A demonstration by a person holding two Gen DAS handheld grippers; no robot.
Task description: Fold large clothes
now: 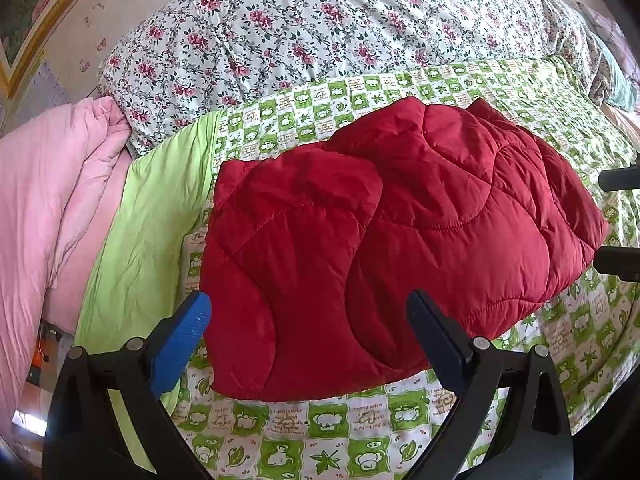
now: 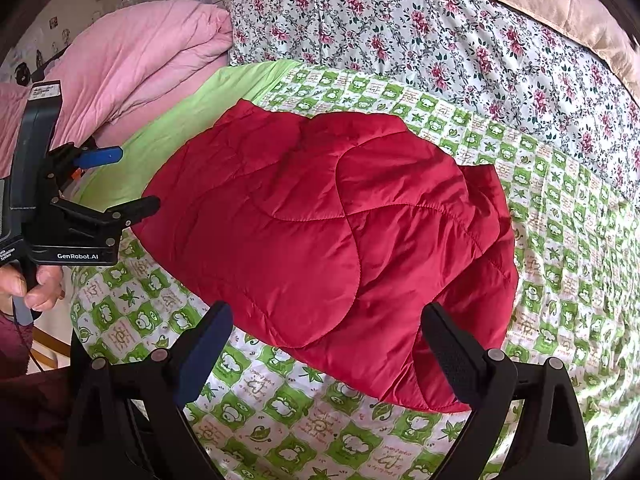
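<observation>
Closest to my left lens are the two fingers of my left gripper [image 1: 308,332], spread wide with nothing between them, the blue pad [image 1: 182,344] hanging off the near-left corner of the red quilted jacket [image 1: 384,236]. I read that spacing as deliberate: with the jaws this far apart I can drop onto a thick padded edge without snagging it.

My right gripper [image 2: 328,344] is just as wide and just as empty, poised above the jacket's near edge [image 2: 320,220]. From that view I can also see the left gripper [image 2: 120,184] held out at the garment's far-left side by a hand [image 2: 36,284] on its handle, so I have one tool at each end of the bundle (a sensible stance for a wide, puffy thing that one grip would let sag).

As for the jacket, it lies folded into a compact block in the middle of the green checked blanket [image 1: 360,432], one layer lapped over another, which suggests most of the folding is done. A floral duvet [image 1: 280,32] and a pink quilt [image 1: 52,200] sit behind and beside it, well clear, leaving me a flat patch to work on.
</observation>
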